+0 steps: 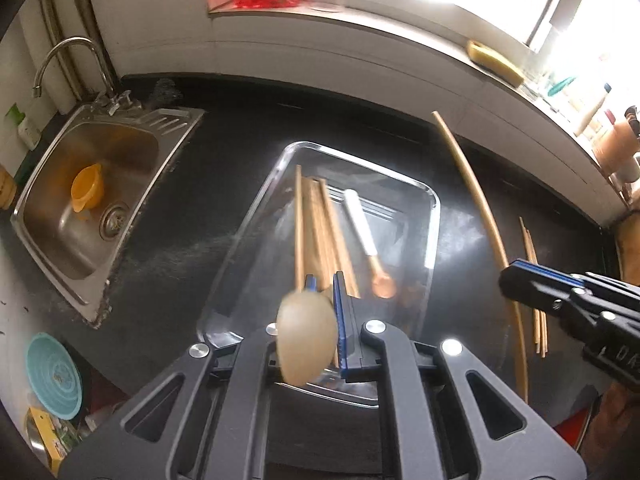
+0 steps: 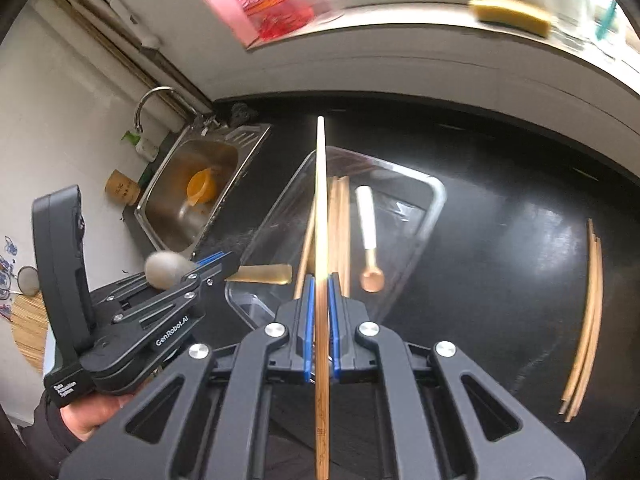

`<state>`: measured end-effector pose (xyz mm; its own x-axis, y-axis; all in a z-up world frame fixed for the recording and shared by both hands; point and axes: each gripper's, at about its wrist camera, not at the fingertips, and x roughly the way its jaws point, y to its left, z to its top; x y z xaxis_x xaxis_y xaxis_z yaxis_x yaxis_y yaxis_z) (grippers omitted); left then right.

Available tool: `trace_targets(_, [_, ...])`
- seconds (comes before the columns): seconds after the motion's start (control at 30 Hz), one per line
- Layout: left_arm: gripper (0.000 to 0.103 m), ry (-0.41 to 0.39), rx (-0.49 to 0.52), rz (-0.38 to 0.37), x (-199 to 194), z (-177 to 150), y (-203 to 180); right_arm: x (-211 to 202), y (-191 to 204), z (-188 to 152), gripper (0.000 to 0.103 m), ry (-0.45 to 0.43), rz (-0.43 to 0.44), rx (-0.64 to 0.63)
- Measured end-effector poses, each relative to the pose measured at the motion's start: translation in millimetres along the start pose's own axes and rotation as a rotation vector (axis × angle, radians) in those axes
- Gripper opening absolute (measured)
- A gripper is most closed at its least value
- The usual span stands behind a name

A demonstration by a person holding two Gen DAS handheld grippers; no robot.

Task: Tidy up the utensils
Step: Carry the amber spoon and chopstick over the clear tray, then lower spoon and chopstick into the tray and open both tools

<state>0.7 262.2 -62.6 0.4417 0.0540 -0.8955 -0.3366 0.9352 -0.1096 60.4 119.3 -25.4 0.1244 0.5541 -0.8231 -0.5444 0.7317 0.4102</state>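
My left gripper (image 1: 325,285) is shut on a pale spoon (image 1: 307,338), bowl toward the camera, held over the near end of a clear tray (image 1: 434,216). In the right wrist view the left gripper (image 2: 224,262) shows with the spoon's bowl (image 2: 166,270) and flat golden handle (image 2: 264,273). My right gripper (image 2: 320,280) is shut on a single long chopstick (image 2: 321,208) above the tray (image 2: 438,200); it also shows in the left wrist view (image 1: 480,208). The tray holds several chopsticks (image 1: 324,232) and a white-handled copper spoon (image 1: 366,236).
Loose chopsticks (image 2: 588,320) lie on the black counter right of the tray. A steel sink (image 1: 48,200) with an orange cup (image 1: 87,192) and a tap is at the left. A teal plate (image 1: 54,376) sits near left. A ledge with a sponge (image 1: 496,62) runs behind.
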Motion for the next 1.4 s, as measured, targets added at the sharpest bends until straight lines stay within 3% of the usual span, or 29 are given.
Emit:
trace_targets(0.27, [0.008,0.031,0.026,-0.048,18,12,25,30,17,11,0.008,0.019,-0.041,0.046])
trace_targets(0.6, [0.008,0.107,0.049,-0.158,50,17,24,47,11,14,0.008,0.048,-0.09,0.083])
trace_targets(1.27, [0.01,0.194,0.112,-0.193,90,25,18,76,-10,22,0.008,0.081,-0.089,0.135])
trace_targets(1.33, [0.021,0.177,0.112,-0.182,87,29,21,67,-14,26,0.008,0.041,-0.098,0.142])
trace_targets(1.4, [0.074,0.154,0.097,-0.182,81,31,27,60,-18,28,0.008,0.023,-0.084,0.154])
